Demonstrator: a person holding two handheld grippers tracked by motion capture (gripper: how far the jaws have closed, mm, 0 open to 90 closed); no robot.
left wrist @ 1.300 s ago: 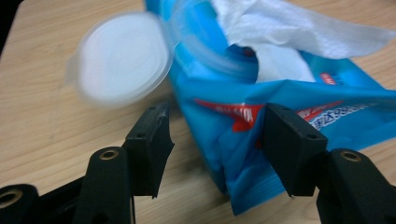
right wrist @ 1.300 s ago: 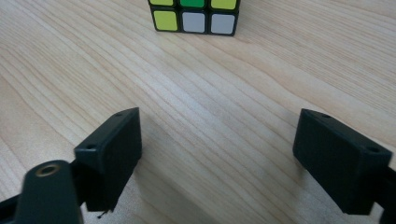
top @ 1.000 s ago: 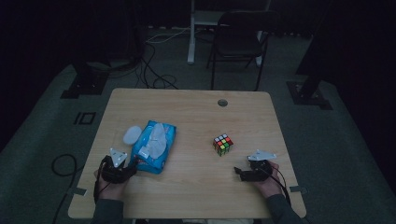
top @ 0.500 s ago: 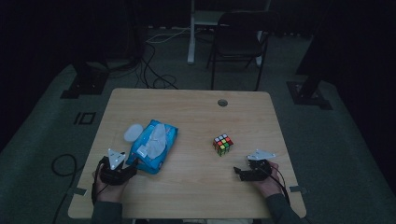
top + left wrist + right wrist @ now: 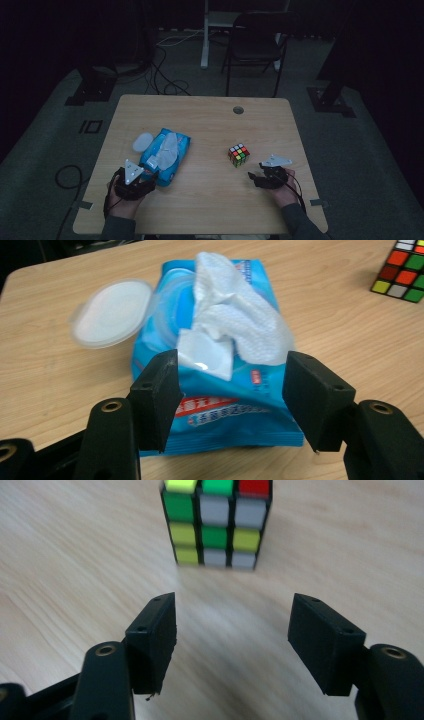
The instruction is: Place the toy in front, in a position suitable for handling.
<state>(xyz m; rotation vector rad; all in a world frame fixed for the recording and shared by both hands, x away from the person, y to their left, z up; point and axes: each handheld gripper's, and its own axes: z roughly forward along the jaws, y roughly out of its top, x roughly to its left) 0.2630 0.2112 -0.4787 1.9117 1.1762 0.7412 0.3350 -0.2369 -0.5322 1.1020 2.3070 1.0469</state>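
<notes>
A blue wet-wipe pack (image 5: 167,152) lies on the left half of the wooden table (image 5: 210,125), its round lid (image 5: 142,141) flipped open and a white wipe (image 5: 235,315) sticking out. My left gripper (image 5: 149,179) is at the pack's near end. Its jaws have just been opening, and in the left gripper view (image 5: 230,390) they stand wide on either side of the pack (image 5: 220,410) without pressing it. A colour cube (image 5: 238,154) sits right of centre. My right gripper (image 5: 252,177) faces it from close by, open, with bare table between the jaws (image 5: 232,625) and the cube (image 5: 217,525) just beyond.
A cable hole (image 5: 238,110) is near the table's far edge. Behind the table stand a dark chair (image 5: 255,45) and a white post (image 5: 205,35), with cables on the floor. The cube (image 5: 402,272) shows at the top right of the left gripper view.
My left gripper has risen slightly and shifted a little toward the wipe pack. The right hand and the cube have kept still.
</notes>
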